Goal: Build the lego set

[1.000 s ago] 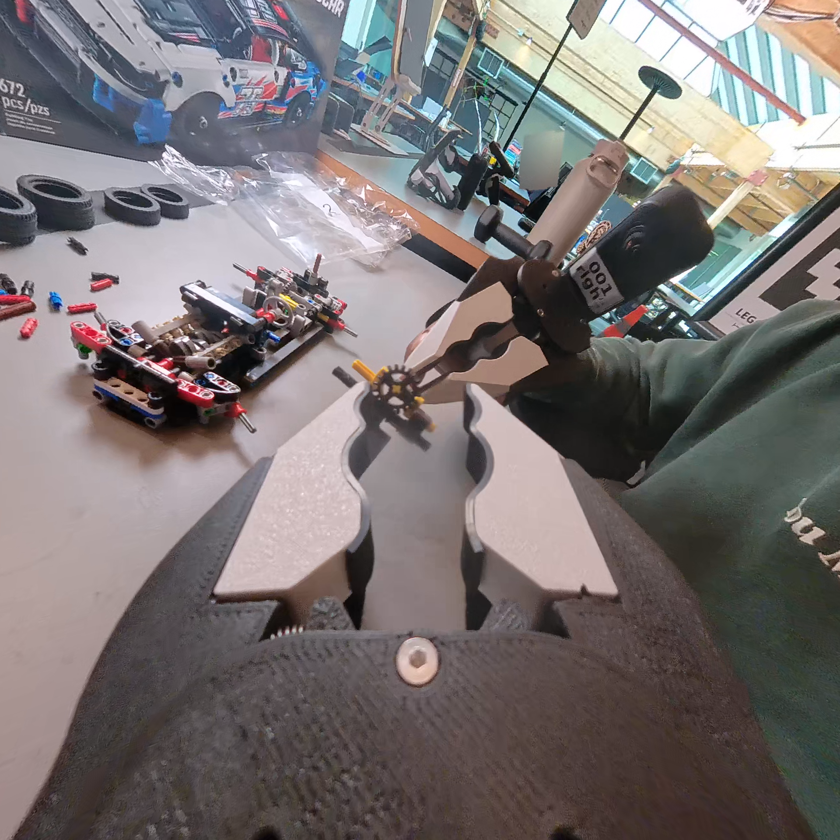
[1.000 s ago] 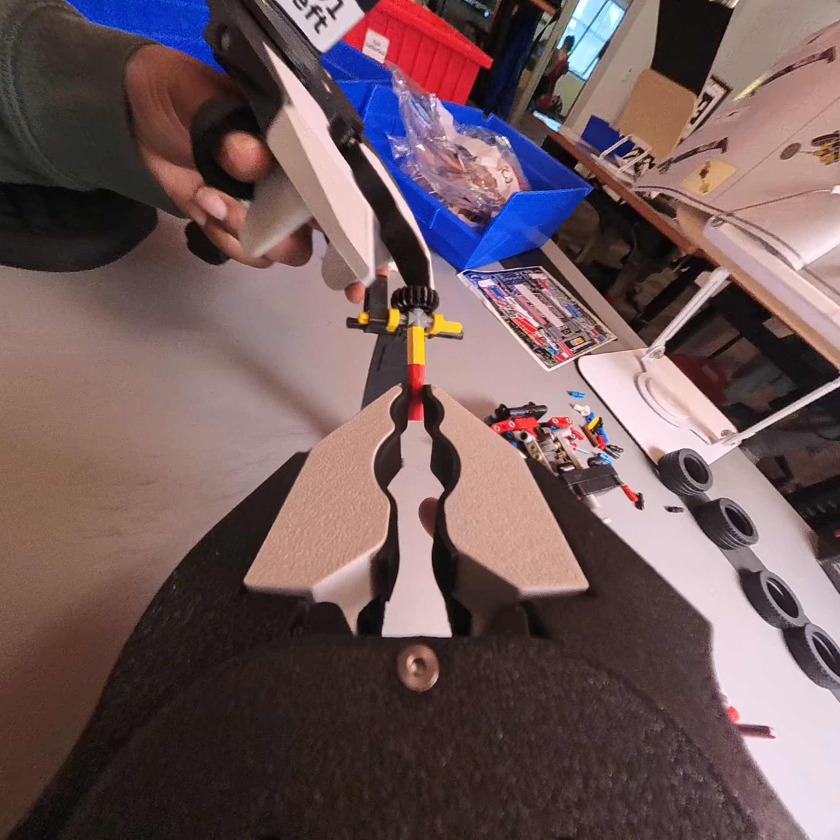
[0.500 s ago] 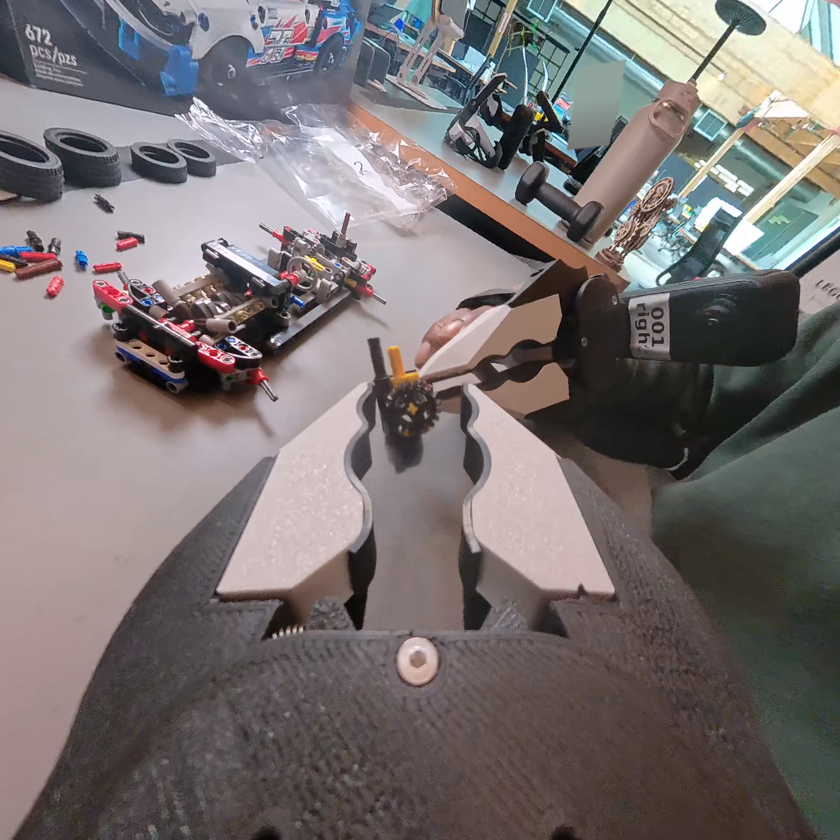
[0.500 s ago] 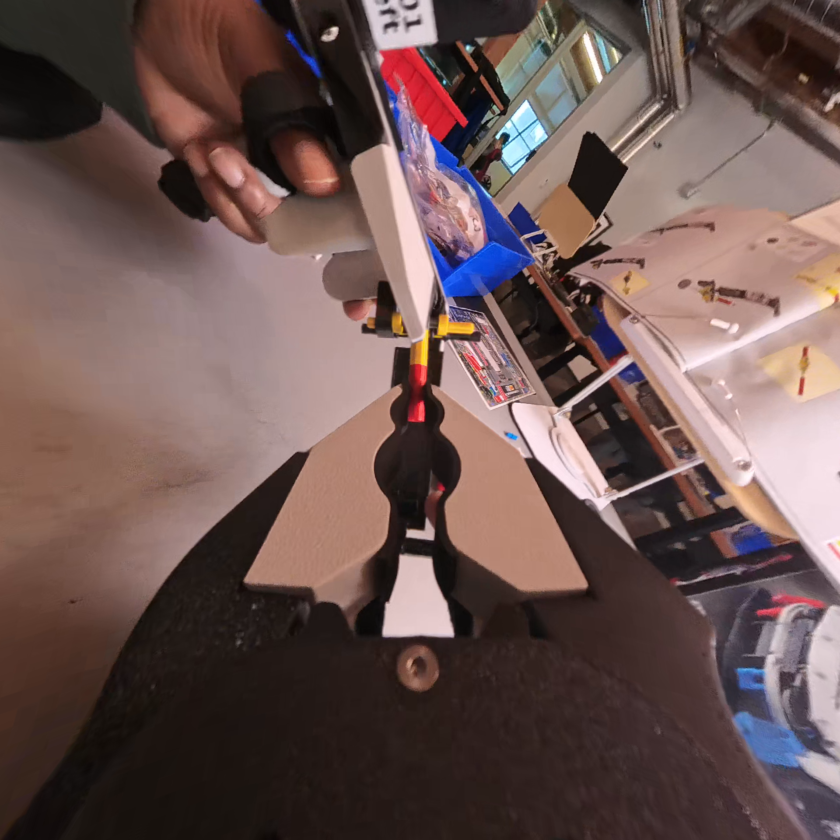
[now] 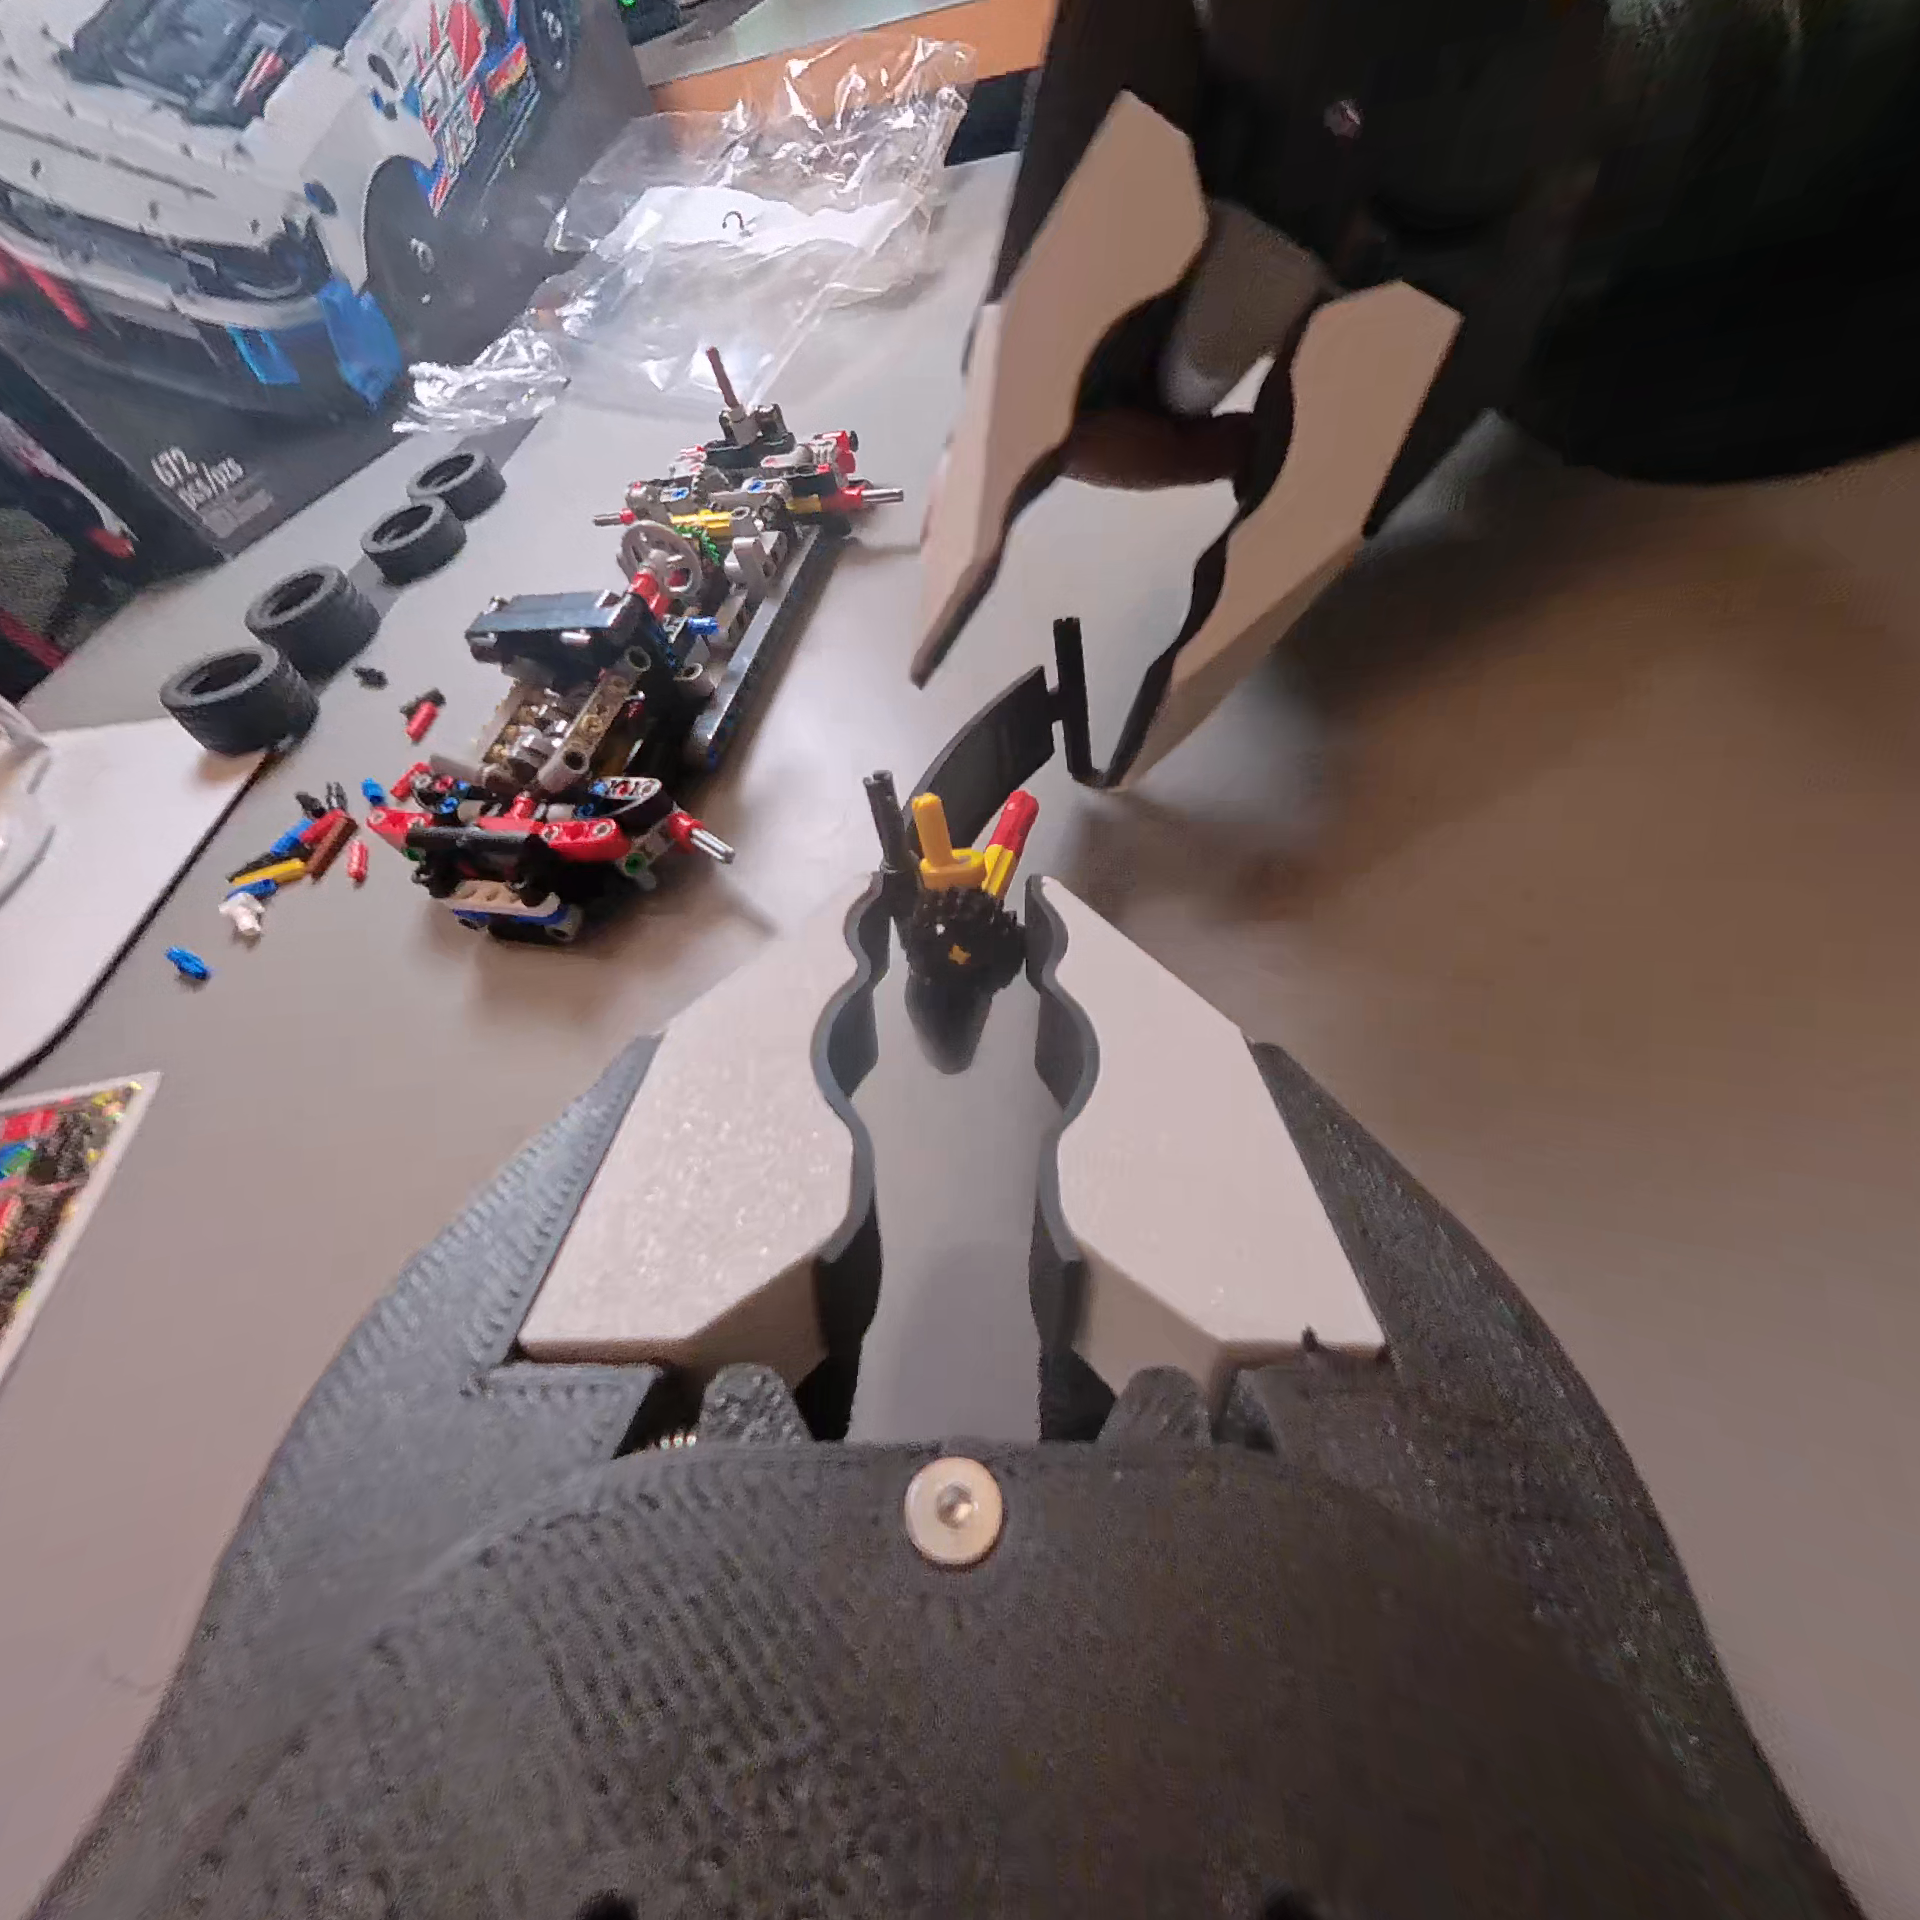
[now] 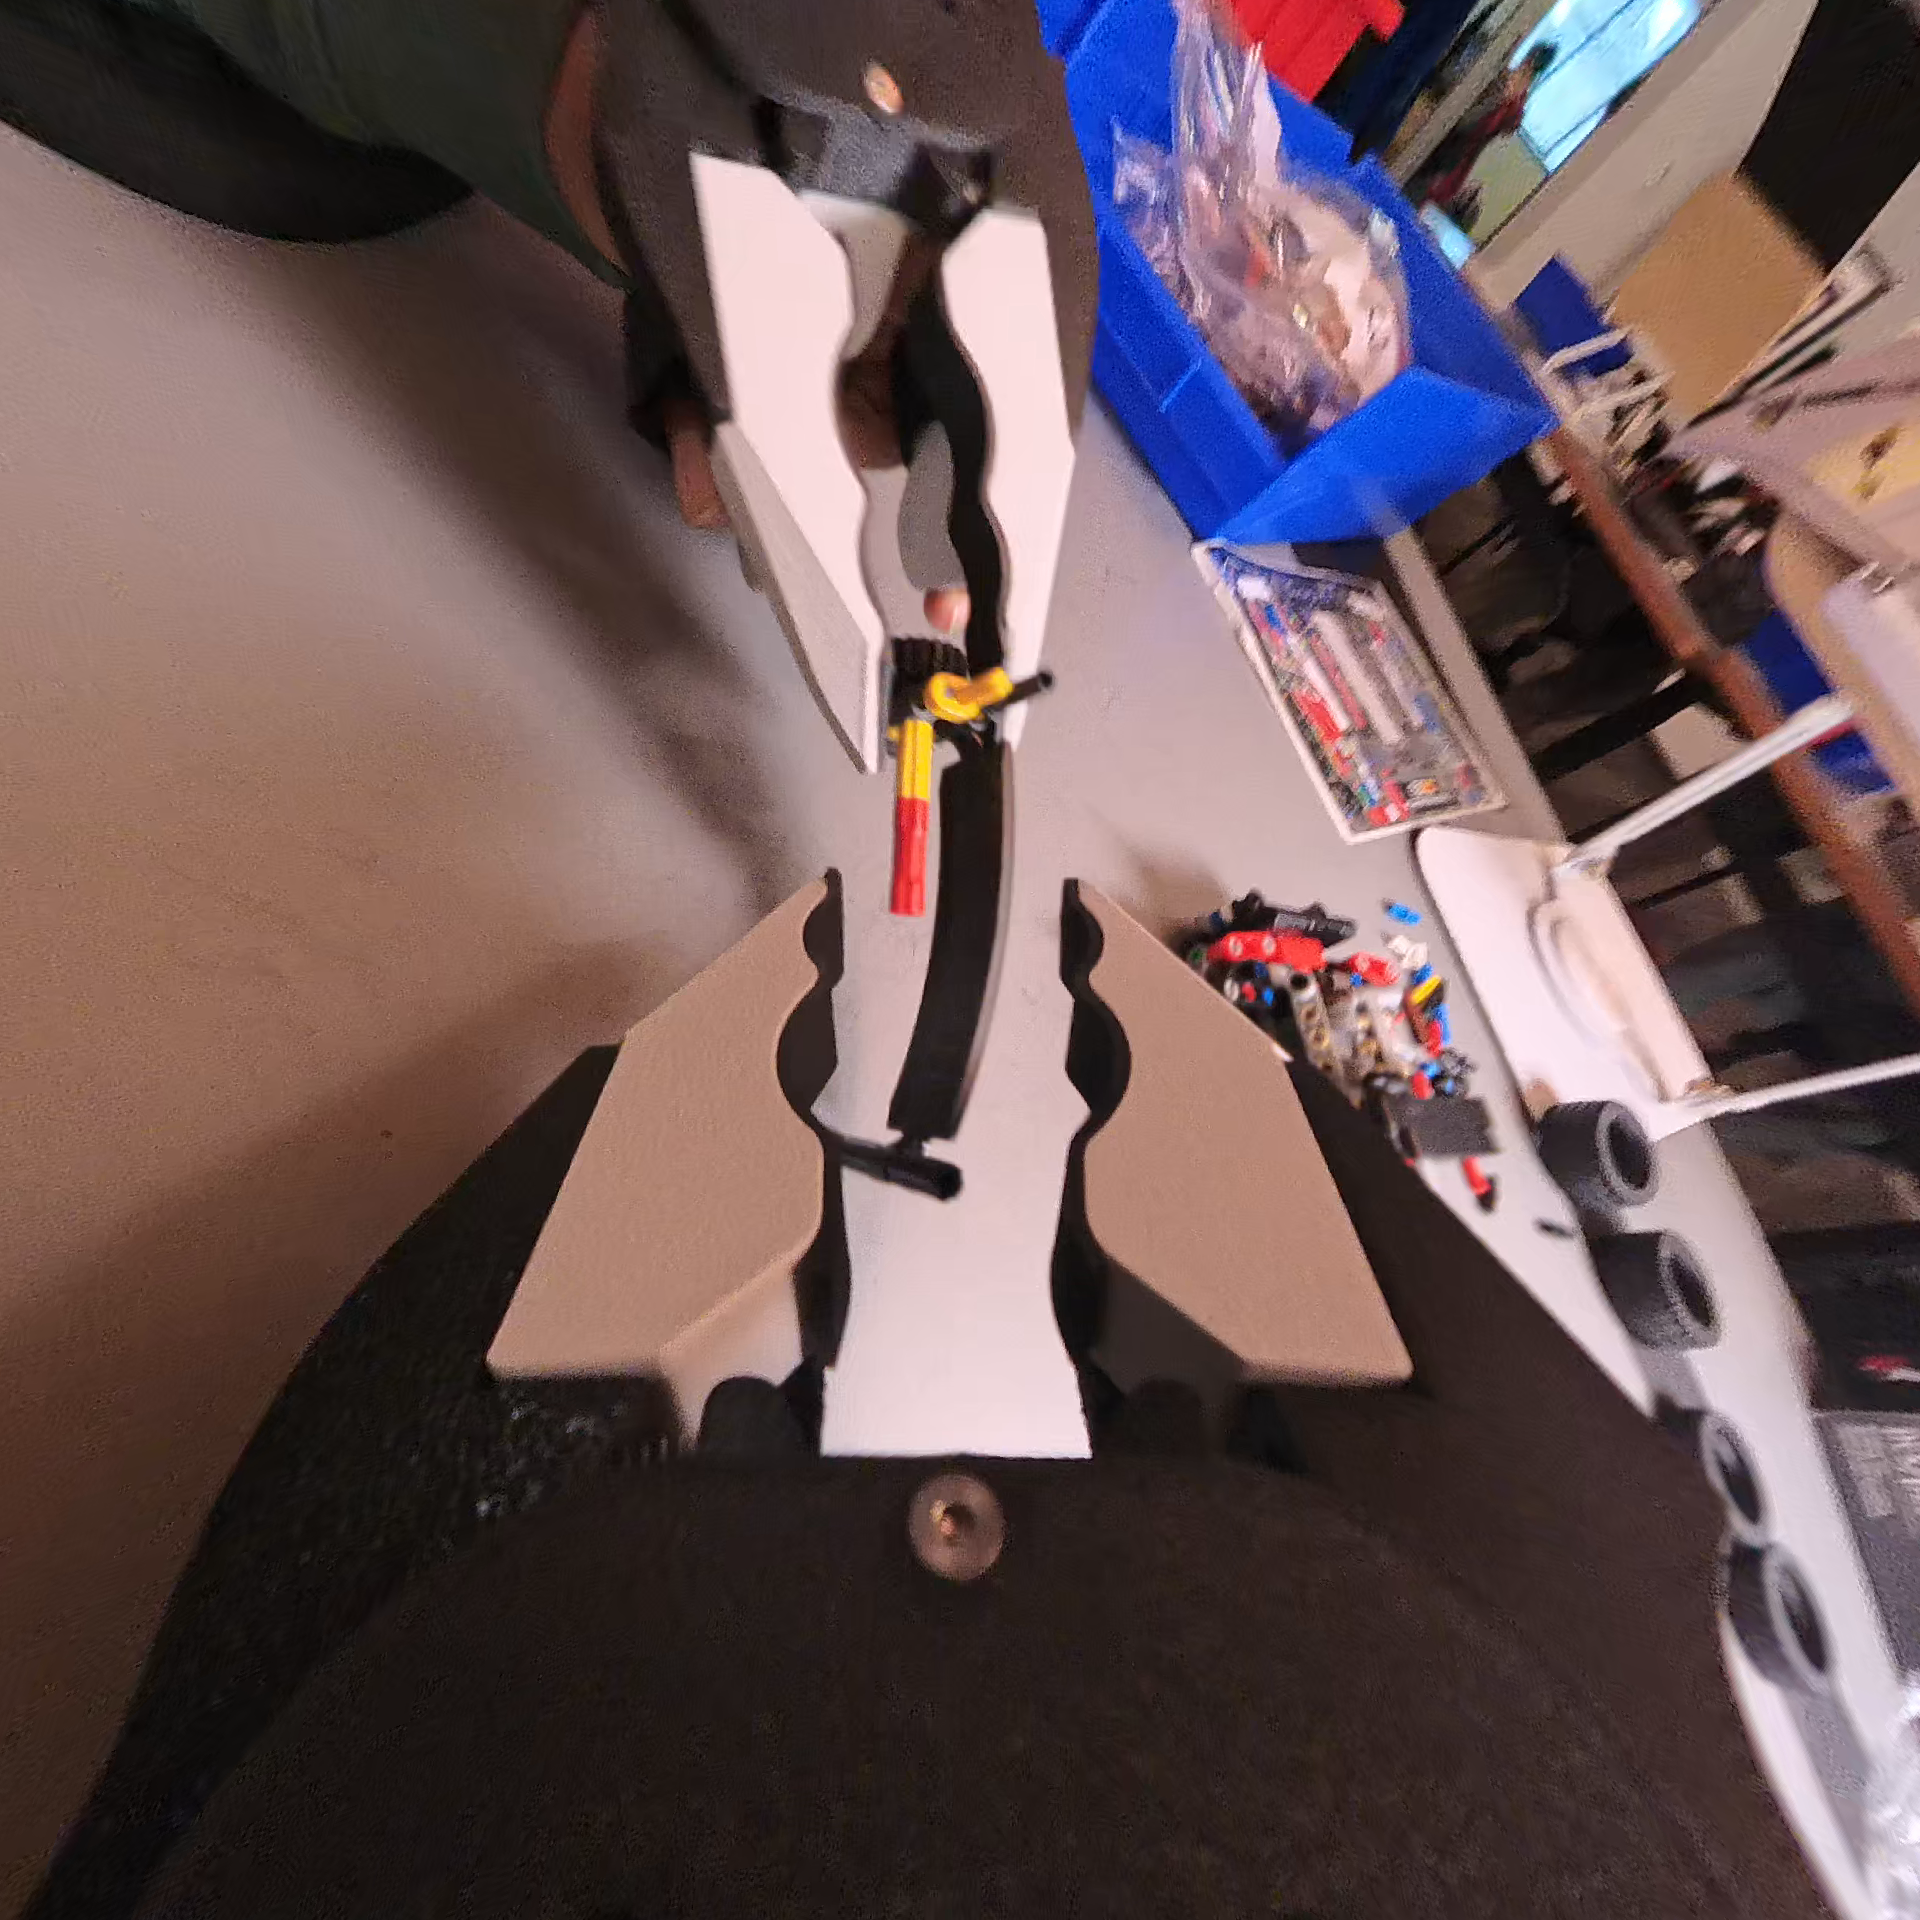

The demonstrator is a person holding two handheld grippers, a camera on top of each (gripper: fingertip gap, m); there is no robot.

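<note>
The broad grey worktop carries the half-built car chassis of black, red and grey beams to the left, with four loose black rubber tyres and a scatter of small red, blue and black pins beside it.

The main change is in the right claw. Half a second ago its jaws were shut on the red end of the small axle assembly; now they stand wide apart and empty over the worktop, straddling a long curved black panel piece and a short black pin that lie there.

The left claw now holds the small sub-assembly alone: a black toothed gear pinched between its tips, with a yellow connector and a yellow-and-red axle sticking out beyond them, just above the worktop.

I read this as a completed hand-over. The right claw looks free to take the black panel or pin next, which may be meant to join the gear piece.
</note>
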